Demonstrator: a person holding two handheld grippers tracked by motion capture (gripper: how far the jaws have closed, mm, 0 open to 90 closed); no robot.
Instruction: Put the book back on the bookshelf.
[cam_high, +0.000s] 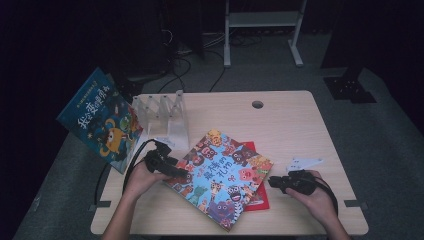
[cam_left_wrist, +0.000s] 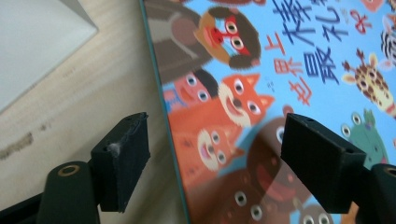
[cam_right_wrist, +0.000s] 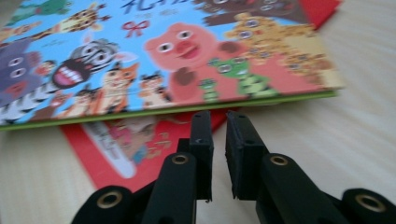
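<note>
The left gripper (cam_high: 184, 175) is standing open astride the left edge of the animal book (cam_high: 220, 177), which is lying on the table (cam_high: 290, 120) over a red book (cam_high: 259, 199). The right gripper (cam_high: 272, 182) is sitting nearly closed, seemingly empty, just beside the books.

This looks like a dim recording lab or studio: a pale wooden worktop (cam_high: 290, 120) with a cable hole (cam_high: 257, 104) stands on grey carpet (cam_high: 385, 135), with loose cables (cam_high: 200, 65) and a white metal stand (cam_high: 262, 30) behind it.
</note>
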